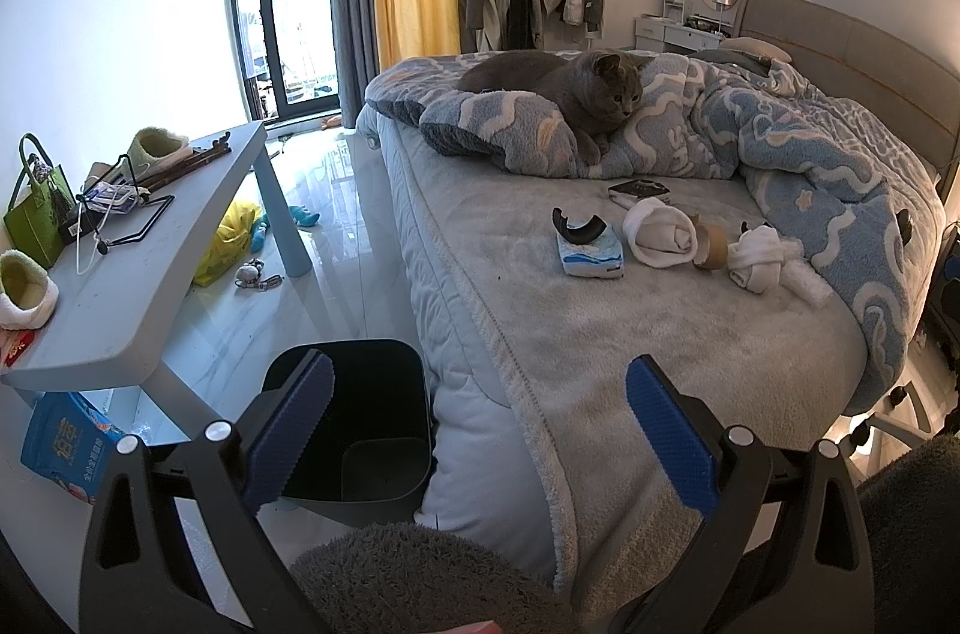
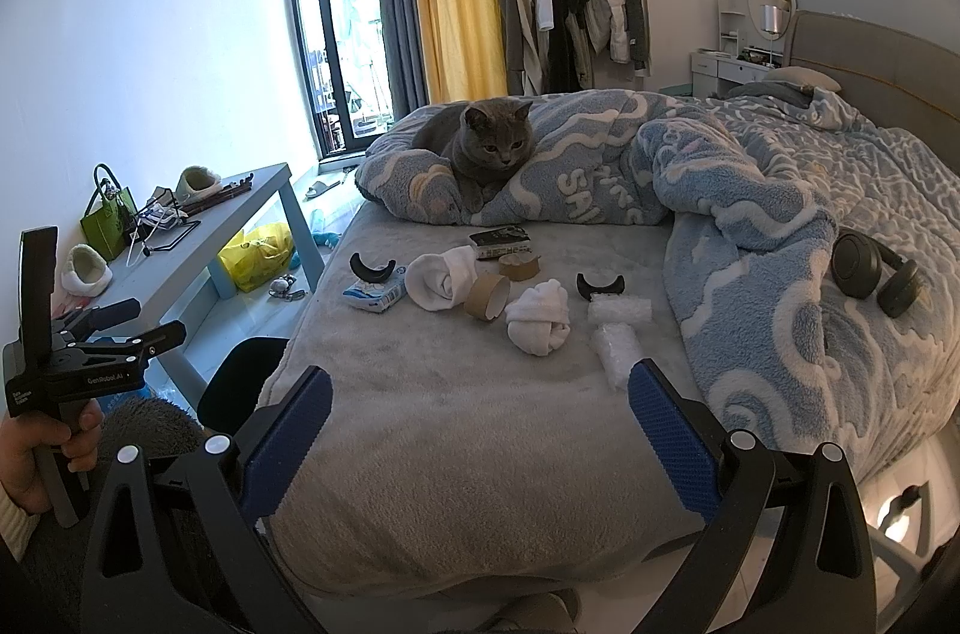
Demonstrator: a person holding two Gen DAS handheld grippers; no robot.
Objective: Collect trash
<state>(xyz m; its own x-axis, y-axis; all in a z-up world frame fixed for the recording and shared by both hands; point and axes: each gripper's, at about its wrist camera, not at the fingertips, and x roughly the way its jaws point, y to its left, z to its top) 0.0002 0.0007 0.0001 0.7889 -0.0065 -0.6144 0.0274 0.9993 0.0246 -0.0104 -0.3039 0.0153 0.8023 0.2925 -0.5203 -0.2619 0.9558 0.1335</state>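
Trash items: on the grey bed cover, centre of the right wrist view. A cardboard tape core [image 2: 486, 296] lies on its side, touching a rolled white sock [image 2: 441, 278]; a second cardboard core [image 2: 519, 266] sits just behind it.
Bubble wrap: two clear pieces [image 2: 618, 328] lie right of centre, near the blanket's edge.
Tissue pack: a blue-and-white pack [image 2: 373, 295] lies left of the rolled sock, with a black curved piece [image 2: 372, 268] resting at its far end.
Other bed items: a second knotted white sock [image 2: 538, 316], another black curved piece [image 2: 600, 285], and a small dark box [image 2: 501, 241] behind the group.
Bin: a black trash bin [image 1: 360, 430], open-topped, stands on the floor against the bed's side, lower centre of the left wrist view.
Left gripper [image 1: 480, 430]: fingers spread wide, holding nothing, above the bin and the bed edge.
Right gripper [image 2: 480, 430]: fingers spread wide, empty, over the near part of the bed, well short of the trash.
Hand [image 2: 45, 445]: lower left of the right wrist view, gripping the left gripper's handle.
Cat [image 2: 477, 151]: grey, lying on the blue patterned blanket [image 2: 750, 238] behind the items.
Headphones [image 2: 873, 274]: black, on the blanket at right.
Side table [image 1: 144, 268]: pale blue, left of the frame, holding a green bag [image 1: 36, 214] and slippers.
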